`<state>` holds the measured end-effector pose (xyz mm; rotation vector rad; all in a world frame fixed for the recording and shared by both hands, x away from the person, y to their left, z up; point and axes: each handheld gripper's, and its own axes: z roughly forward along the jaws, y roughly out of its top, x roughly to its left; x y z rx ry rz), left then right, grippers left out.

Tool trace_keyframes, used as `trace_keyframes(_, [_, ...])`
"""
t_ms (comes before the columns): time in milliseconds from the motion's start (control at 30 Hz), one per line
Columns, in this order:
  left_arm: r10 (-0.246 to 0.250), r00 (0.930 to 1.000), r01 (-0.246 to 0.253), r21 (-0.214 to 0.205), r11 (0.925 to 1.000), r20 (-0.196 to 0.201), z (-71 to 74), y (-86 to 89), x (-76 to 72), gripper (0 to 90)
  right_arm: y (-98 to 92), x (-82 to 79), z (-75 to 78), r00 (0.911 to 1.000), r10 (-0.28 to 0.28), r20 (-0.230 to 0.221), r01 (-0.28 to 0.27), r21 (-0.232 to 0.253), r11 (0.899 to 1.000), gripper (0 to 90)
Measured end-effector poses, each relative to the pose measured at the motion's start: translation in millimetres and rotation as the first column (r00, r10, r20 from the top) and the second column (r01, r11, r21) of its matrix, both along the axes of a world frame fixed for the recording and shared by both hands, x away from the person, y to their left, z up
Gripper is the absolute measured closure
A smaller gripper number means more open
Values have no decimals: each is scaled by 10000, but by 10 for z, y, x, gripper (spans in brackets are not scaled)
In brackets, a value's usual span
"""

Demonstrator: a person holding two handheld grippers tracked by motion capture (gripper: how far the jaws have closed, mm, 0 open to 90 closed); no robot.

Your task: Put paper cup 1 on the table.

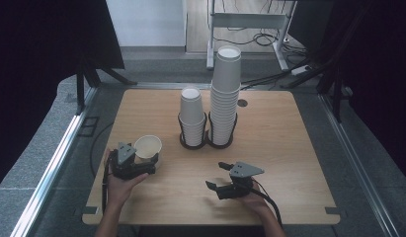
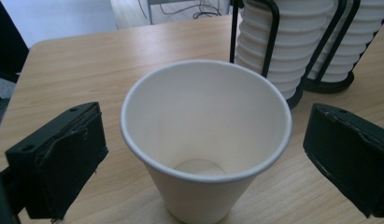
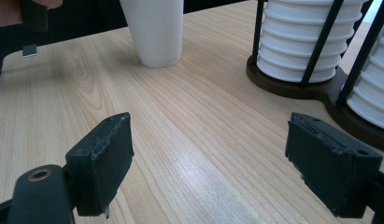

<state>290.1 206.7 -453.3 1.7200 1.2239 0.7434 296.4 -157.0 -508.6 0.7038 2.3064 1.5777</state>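
A single white paper cup [image 1: 147, 146] stands upright on the wooden table [image 1: 289, 148] at the front left. In the left gripper view the cup [image 2: 206, 121] is empty and sits between the jaws of my left gripper [image 2: 210, 140], with a gap on each side; the pads do not touch it. My left gripper [image 1: 147, 157] is open around it. My right gripper [image 1: 215, 174] rests at the front centre, open, with only bare wood between its jaws [image 3: 224, 154]. The cup [image 3: 154, 28] stands farther off in the right gripper view.
Two stacks of white cups stand in a black wire holder [image 1: 205, 143] at the table's middle: a short stack [image 1: 192, 116] and a tall stack [image 1: 225, 94]. The holder's base [image 3: 320, 91] lies close to my right gripper's right jaw. Bare wood spreads to the right.
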Motion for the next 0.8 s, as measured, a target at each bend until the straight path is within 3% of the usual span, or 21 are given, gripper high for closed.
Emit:
trace_keyframes(133, [14, 9986, 18, -592, 9982, 530, 83, 57, -43, 91, -3, 5, -6, 10000, 9, -35, -9, -20, 10000, 154])
trace_keyframes(200, [-61, 9980, 100, -622, 9980, 629, 118, 65, -63, 147, -2, 5, -6, 10000, 5, -34, -5, -18, 10000, 154])
trace_keyframes(333, [-41, 9957, 108, -717, 9974, 929, 145, 39, -98, 146, -5, 4, -2, 10000, -28, -12, 28, -2, 10000, 154])
trace_keyframes(500, [-400, 9956, 481, -966, 9942, 846, 165, -2, -106, 146, -11, 1, 6, 10000, -68, 71, 68, 26, 10000, 155])
trace_keyframes(600, [-436, 9945, 522, -893, 9946, 956, 166, -23, -108, 146, -22, 4, 16, 9998, -127, 141, 126, 74, 9999, 155])
trace_keyframes(800, [-1018, 9913, 1123, -1324, 9848, 838, 168, -70, -113, 147, -44, 9, 30, 9992, -294, 257, 291, 139, 9995, 158])
